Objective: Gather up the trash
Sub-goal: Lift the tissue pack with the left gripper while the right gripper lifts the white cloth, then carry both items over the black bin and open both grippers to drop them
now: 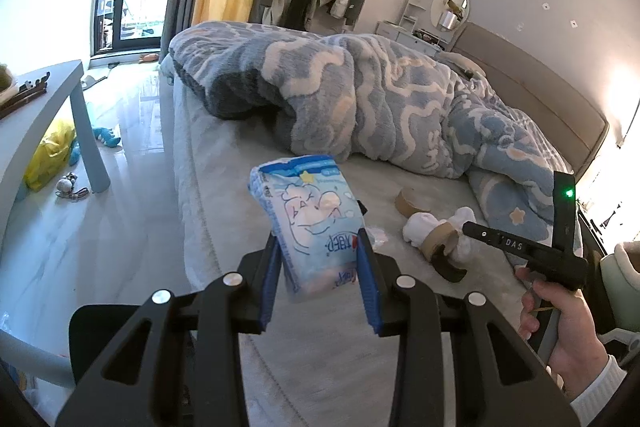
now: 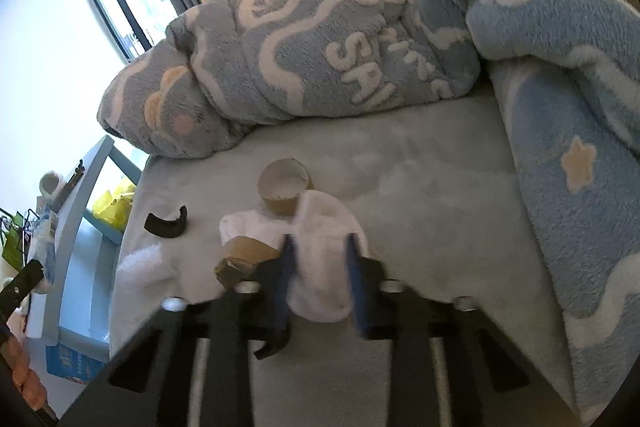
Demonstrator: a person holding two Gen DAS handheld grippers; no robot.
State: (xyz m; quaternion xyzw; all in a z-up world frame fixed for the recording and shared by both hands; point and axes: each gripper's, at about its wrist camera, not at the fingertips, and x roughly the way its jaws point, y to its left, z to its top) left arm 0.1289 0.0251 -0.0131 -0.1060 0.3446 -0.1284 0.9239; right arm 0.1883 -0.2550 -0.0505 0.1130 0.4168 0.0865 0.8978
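My left gripper [image 1: 320, 247] is shut on a blue and white tissue pack [image 1: 310, 223] and holds it above the bed [image 1: 224, 187]. My right gripper [image 2: 320, 259] is closed on a crumpled white tissue wad [image 2: 324, 259] lying on the bed [image 2: 440, 187]; it also shows in the left wrist view [image 1: 456, 243]. Beside the wad lie a cardboard roll [image 2: 248, 253], a second upright cardboard roll [image 2: 283, 187], another white wad [image 2: 140, 265] and a curved black piece [image 2: 166, 225]. The rolls [image 1: 438, 235] and the far roll [image 1: 408, 201] show in the left view too.
A rumpled blue and white blanket [image 1: 380, 99] covers the far and right side of the bed. A grey side table [image 1: 48, 115] stands left of the bed, with a yellow bag [image 1: 48, 155] and toys on the floor beneath it. Clothes hang by the curtain.
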